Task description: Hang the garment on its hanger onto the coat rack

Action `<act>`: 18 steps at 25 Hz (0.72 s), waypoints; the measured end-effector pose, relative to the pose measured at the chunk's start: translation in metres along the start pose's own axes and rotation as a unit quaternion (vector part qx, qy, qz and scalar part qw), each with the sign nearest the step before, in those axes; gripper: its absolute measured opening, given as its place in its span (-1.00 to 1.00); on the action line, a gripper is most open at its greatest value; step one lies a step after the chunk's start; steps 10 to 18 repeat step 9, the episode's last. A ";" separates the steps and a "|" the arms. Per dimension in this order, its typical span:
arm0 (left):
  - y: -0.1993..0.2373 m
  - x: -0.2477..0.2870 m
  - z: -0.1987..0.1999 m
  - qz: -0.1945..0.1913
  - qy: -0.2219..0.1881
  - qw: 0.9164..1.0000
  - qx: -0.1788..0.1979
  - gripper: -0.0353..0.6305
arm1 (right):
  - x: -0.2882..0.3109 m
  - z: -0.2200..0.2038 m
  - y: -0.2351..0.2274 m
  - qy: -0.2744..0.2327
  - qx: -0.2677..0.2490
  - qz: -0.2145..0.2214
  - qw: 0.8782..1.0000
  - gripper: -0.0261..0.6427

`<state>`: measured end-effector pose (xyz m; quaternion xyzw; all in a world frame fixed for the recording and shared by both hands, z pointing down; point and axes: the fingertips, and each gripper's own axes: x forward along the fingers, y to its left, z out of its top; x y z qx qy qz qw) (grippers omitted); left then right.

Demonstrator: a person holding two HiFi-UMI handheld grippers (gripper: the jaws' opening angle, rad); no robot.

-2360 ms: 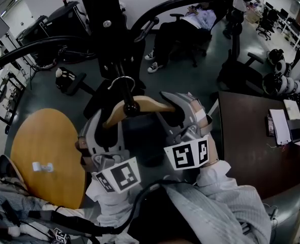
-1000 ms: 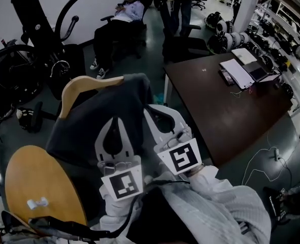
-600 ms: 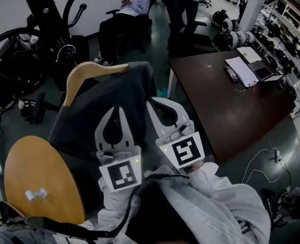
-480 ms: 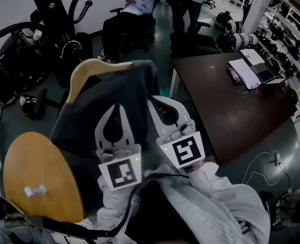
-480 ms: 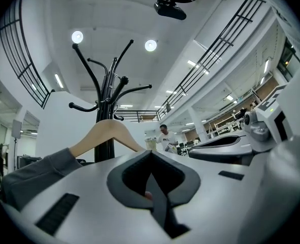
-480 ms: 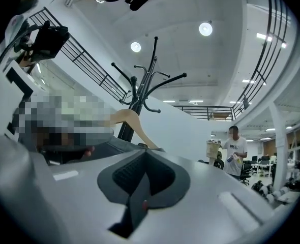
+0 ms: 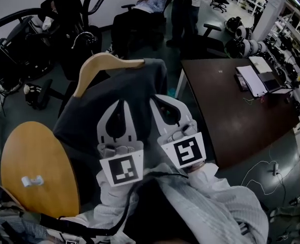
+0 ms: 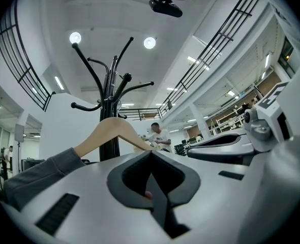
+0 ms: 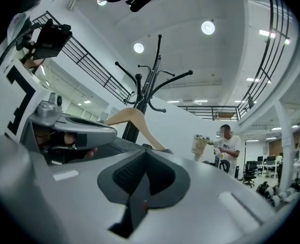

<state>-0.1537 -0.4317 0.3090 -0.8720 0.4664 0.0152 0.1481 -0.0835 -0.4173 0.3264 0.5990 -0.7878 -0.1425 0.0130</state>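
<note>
Left tongs (image 7: pixel 120 103) and right tongs (image 7: pixel 155 100) pinch the garment (image 7: pixel 127 83) draped over its hanger (image 7: pixel 97 65).

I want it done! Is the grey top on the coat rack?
Not on it. The hanger carrying the garment is apart from the coat rack.

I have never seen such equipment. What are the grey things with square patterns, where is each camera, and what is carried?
A person holds two hand tools, the left gripper and the right gripper; the patterned cubes belong to them. One camera sits on the person's head looking down; one rides on each gripper. Both jaws are closed, tips against a garment on a wooden hanger; what they pinch I cannot see. The coat rack stands ahead. A round table is at left.
</note>
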 end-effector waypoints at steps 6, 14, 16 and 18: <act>0.001 0.004 -0.002 0.001 0.007 1.000 0.004 -0.88 | 0.003 -0.002 0.000 -0.002 0.007 0.005 1.000 -0.92; 0.004 0.003 -0.003 0.003 0.006 1.000 0.003 -0.88 | 0.004 -0.001 0.002 -0.003 0.009 0.005 1.000 -0.92; 0.004 0.003 -0.003 0.003 0.006 1.000 0.003 -0.88 | 0.004 -0.001 0.002 -0.003 0.009 0.005 1.000 -0.92; 0.004 0.003 -0.003 0.003 0.006 1.000 0.003 -0.88 | 0.004 -0.001 0.002 -0.003 0.009 0.005 1.000 -0.92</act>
